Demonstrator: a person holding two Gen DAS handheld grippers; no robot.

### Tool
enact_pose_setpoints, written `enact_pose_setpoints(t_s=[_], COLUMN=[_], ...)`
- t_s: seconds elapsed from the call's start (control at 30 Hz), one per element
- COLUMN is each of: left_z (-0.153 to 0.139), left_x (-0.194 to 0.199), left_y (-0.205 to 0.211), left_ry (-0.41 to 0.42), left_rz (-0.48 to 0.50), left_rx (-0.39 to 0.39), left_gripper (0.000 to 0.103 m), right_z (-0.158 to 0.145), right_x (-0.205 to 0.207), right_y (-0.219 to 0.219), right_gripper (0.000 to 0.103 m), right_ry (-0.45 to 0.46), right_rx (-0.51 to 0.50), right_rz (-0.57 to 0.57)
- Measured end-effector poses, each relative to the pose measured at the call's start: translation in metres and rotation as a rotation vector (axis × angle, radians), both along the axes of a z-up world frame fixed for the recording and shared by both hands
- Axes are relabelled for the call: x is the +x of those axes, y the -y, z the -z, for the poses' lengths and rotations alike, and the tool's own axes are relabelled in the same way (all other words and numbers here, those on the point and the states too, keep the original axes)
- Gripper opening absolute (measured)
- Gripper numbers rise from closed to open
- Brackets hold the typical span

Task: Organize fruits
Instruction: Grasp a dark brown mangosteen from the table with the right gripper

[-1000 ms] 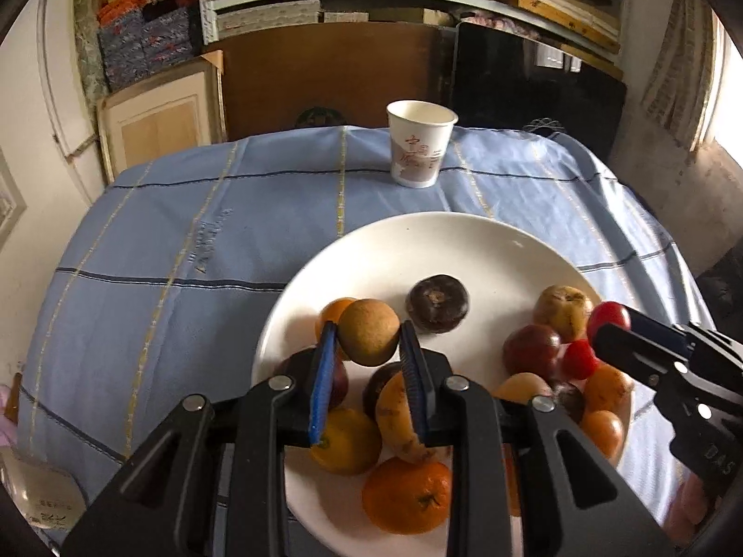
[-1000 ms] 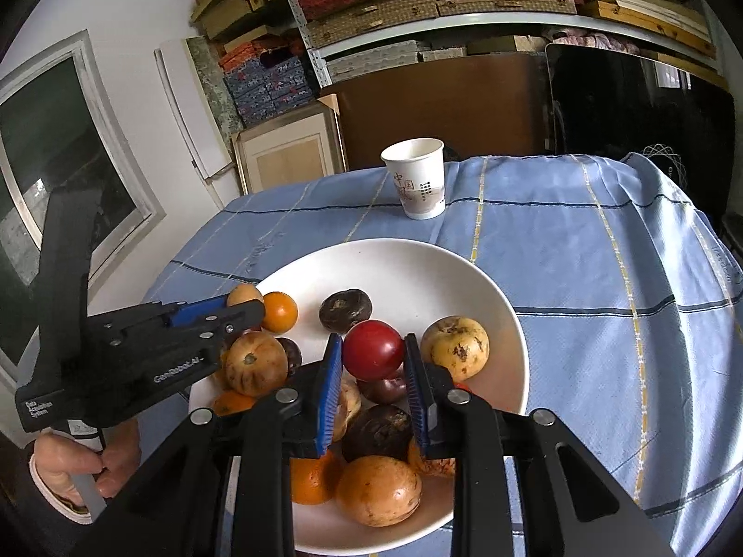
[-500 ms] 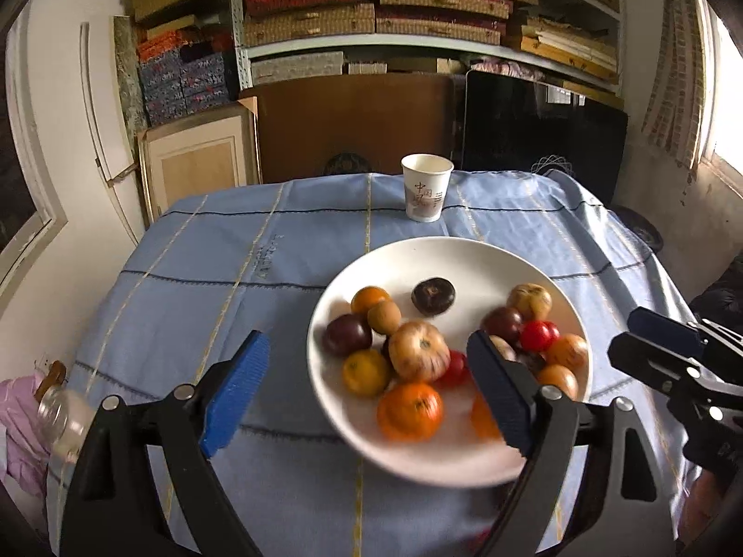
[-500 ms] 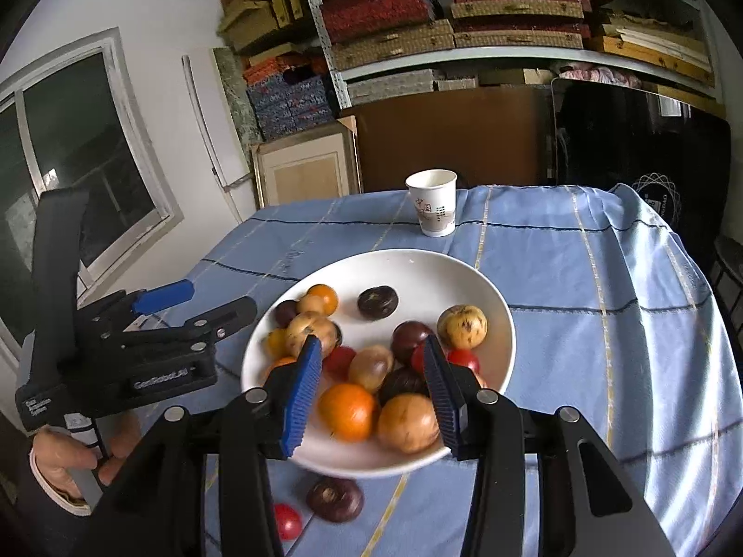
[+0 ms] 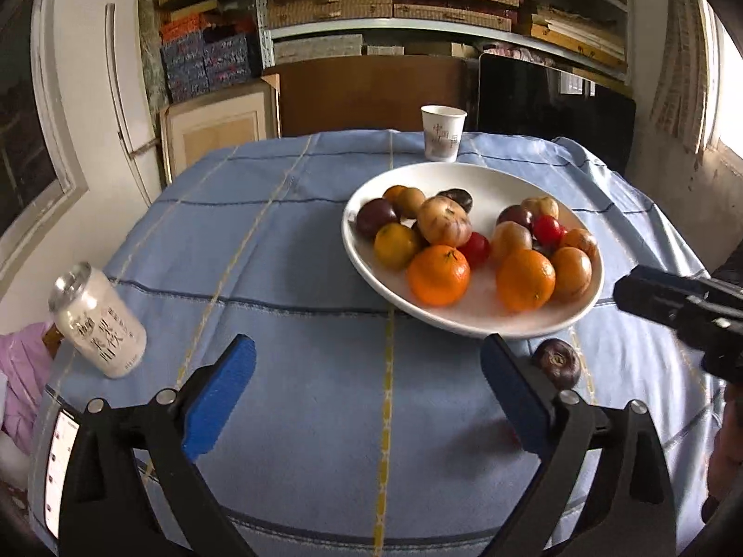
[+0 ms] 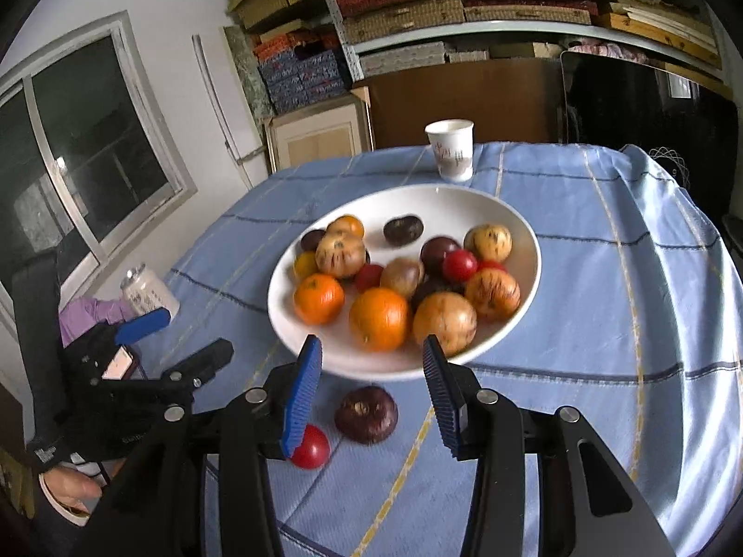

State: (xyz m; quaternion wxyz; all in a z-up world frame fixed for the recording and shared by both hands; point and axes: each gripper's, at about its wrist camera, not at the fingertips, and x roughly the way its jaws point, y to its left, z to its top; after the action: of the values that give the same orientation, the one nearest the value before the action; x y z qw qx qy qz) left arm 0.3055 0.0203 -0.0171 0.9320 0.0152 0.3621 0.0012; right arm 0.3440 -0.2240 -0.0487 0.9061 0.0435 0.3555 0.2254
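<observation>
A white plate (image 5: 469, 175) (image 6: 469, 206) holds several fruits: oranges (image 5: 438, 275) (image 6: 380, 318), brown, dark purple and small red ones. In front of its near rim, a dark purple fruit (image 6: 367, 414) (image 5: 557, 363) and a red tomato (image 6: 311, 446) lie on the blue cloth. My left gripper (image 5: 367, 348) (image 6: 174, 341) hovers over bare cloth left of the plate; its jaws are opening wide with nothing between them. My right gripper (image 6: 371, 346) (image 5: 668, 297) stands open just before the plate's rim, above the two loose fruits and touching neither.
A paper cup (image 5: 442, 132) (image 6: 450, 148) stands behind the plate. A white drink can (image 5: 98, 320) (image 6: 147, 294) sits at the cloth's left edge, near a pink cloth (image 5: 23, 362) and a phone (image 5: 60, 459). Shelves and framed boards fill the back wall.
Both grippers have drawn back from the plate and opened. The purple fruit and the red tomato have come into view on the cloth in front of the plate, and the can at the left.
</observation>
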Motion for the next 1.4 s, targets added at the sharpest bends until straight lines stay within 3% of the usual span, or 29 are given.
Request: enact_pose_setpoints(t_s=[0.33, 0.77, 1.2, 1.4], left_z=[0.006, 0.003, 0.005, 0.01], left_x=[-0.005, -0.005, -0.004, -0.002], left_y=[-0.007, -0.026, -0.024, -0.021], left_ry=[-0.034, -0.044, -0.053, -0.069], left_rz=[-0.009, -0.044, -0.043, -0.037], left_rx=[-0.025, -0.122, -0.108, -0.1], left_gripper=[0.096, 0.096, 0.096, 0.096], right_z=[0.042, 0.049, 0.059, 0.057], right_x=[0.01, 0.01, 0.012, 0.011], right_y=[-0.021, -0.031, -0.046, -0.039], right_gripper=[0.046, 0.046, 0.046, 0.043], right_ry=[-0.118, -0.118, -0.111, -0.124], right_rx=[-0.076, -0.135, -0.193, -0.146], right_rz=[-0.043, -0.06, -0.057, -0.043])
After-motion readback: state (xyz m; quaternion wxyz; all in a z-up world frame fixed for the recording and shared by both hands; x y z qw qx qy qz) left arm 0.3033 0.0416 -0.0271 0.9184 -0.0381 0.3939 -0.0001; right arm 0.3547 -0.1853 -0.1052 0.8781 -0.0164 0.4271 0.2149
